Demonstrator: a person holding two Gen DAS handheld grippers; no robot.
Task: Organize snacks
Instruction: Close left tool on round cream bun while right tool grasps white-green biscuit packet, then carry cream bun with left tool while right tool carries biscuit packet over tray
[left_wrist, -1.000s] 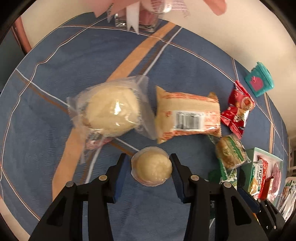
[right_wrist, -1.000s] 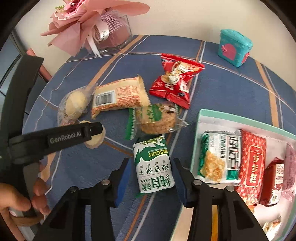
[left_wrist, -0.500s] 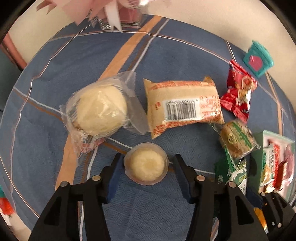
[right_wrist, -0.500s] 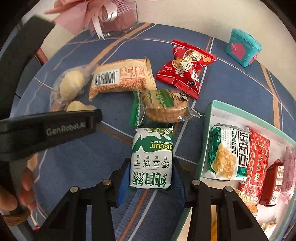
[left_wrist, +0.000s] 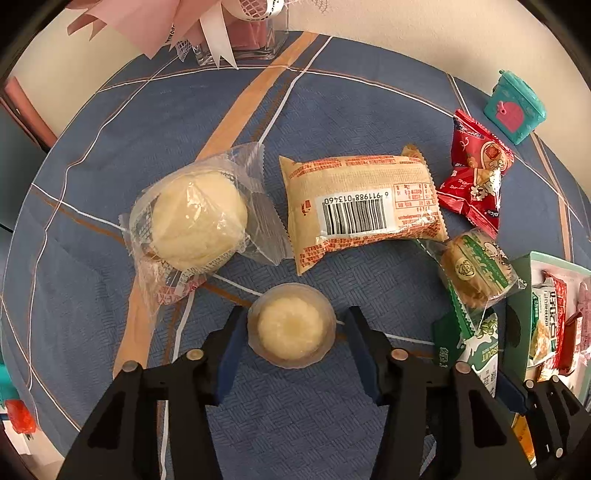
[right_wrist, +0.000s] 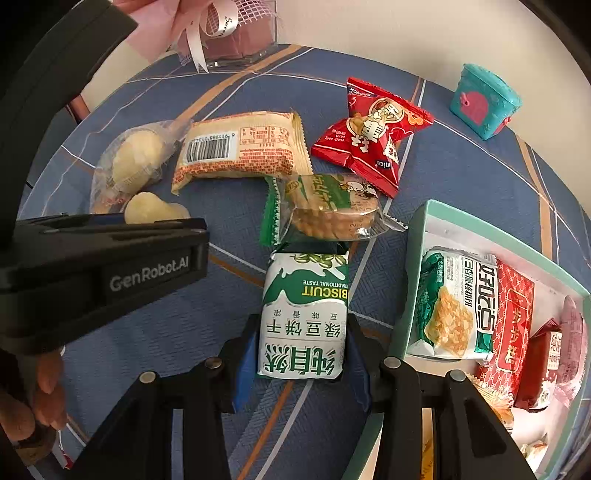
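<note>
Two tools over one round surface (left_wrist: 155, 122) covered in blue cloth with orange and white stripes.

Left tool (left_wrist: 291, 332): jaws closing around a small round pale cake in a clear plastic cup (left_wrist: 291, 326), which sits on the cloth; the left blue pad is at the cup's edge, the right one stands slightly off it.

Right tool (right_wrist: 301, 350): clamped by both blue pads on a green-and-white biscuit packet (right_wrist: 304, 314) (printed BISCUIT), lying just beside the box.

Loose stock on the cloth: a pale round bun in clear wrap (left_wrist: 195, 221); an orange-and-cream pack with a barcode (left_wrist: 362, 206); a red crinkled snack bag (right_wrist: 373, 136); a round biscuit in a green-and-clear wrapper (right_wrist: 325, 210).

Storage: a mint-green open box (right_wrist: 413, 258) already containing several packets.

Sundry: a small teal container (right_wrist: 484, 101) and a glass vase with pink wrapping (right_wrist: 236, 40) at the far edge.
</note>
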